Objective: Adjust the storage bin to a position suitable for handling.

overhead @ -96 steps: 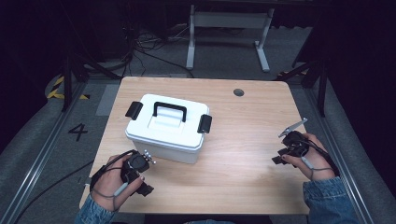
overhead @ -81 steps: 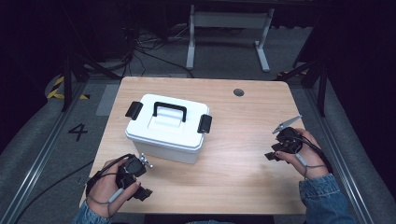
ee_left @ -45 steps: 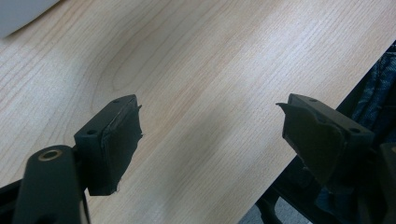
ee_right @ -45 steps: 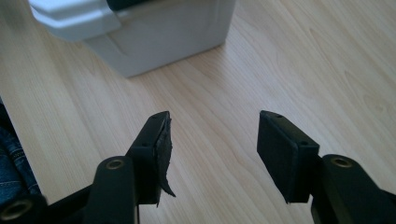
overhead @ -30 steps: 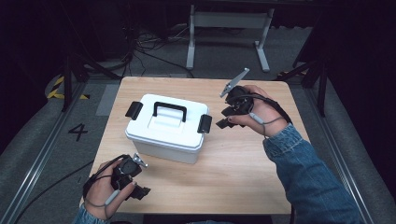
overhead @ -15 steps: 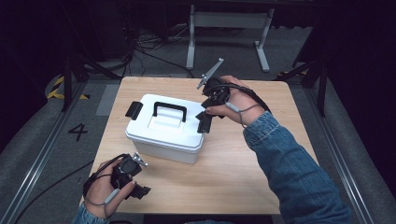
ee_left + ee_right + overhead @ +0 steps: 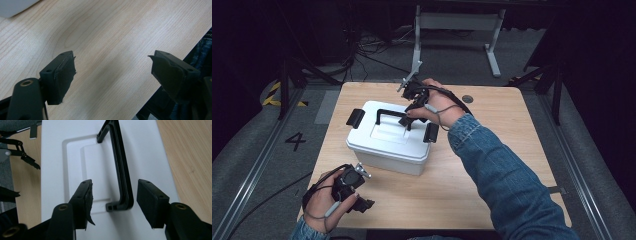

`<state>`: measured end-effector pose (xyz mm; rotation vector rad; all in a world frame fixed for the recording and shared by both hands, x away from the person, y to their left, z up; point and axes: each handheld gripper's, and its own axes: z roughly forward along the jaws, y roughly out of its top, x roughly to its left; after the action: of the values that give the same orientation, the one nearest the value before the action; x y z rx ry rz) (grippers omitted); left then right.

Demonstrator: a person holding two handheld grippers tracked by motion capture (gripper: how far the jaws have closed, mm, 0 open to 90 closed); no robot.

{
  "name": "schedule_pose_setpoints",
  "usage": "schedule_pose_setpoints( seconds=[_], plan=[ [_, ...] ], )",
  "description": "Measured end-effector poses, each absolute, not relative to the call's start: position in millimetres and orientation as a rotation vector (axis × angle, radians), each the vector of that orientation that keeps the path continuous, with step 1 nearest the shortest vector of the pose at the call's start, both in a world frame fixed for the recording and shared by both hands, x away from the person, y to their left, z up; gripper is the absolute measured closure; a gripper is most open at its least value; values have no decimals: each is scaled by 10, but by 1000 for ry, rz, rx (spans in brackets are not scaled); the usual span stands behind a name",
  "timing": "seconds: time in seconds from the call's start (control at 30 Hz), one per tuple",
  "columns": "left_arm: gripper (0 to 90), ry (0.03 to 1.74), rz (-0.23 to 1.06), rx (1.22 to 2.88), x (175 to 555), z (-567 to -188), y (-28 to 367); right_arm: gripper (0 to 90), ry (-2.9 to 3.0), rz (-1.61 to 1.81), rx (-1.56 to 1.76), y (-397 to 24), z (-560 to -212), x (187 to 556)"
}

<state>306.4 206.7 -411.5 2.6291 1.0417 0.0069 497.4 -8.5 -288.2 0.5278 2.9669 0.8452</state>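
The black carrying handle (image 7: 120,167) lies folded flat on the lid of the white storage box (image 7: 387,150), which stands on the counter (image 7: 512,150) a little toward its left half, between the near and far edges. In the right gripper view the long bar of the handle runs away from the camera, roughly in line with the jaws, and its near corner, where the bar bends into the short leg, sits in the gap between the two pads, closer to the right one; neither pad touches it as far as I can tell. The right gripper (image 7: 113,195) is spread moderately, wider than the bar is thick, and hangs just above the lid at the end of the handle nearest the box's right-hand latch (image 7: 430,132). In the high view the handle's long axis runs across the box from the left latch (image 7: 355,118) to the right one, parallel to the box's long sides, so the jaws must close across the bar rather than along it. This hand is far the nearer to the handle. The left gripper (image 7: 112,72) rests over bare wood near the counter's near left corner, jaws wide apart and holding nothing, well clear of the box.
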Motion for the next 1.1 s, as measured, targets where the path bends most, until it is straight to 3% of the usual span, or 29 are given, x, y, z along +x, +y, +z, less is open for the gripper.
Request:
schedule_pose_setpoints(
  seconds=[0.13, 0.57, 0.87, 1.1],
  plan=[
    [202, 1038, 6, 2634, 3066, -4118, 2066, 475, 2986, 850, 552, 21, -2950, 5032],
    [203, 1042, -8, 2634, 3070, -4148, 2076, 636, 3040, 830, 522, 208, -3048, 5083],
    [203, 1033, -10, 2638, 3069, -4146, 2065, 824, 3086, 785, 471, 264, -3062, 5060],
    [203, 1016, -9, 2637, 3083, -4160, 2044, 838, 3067, 746, 423, 282, -3049, 5036]
  ],
)
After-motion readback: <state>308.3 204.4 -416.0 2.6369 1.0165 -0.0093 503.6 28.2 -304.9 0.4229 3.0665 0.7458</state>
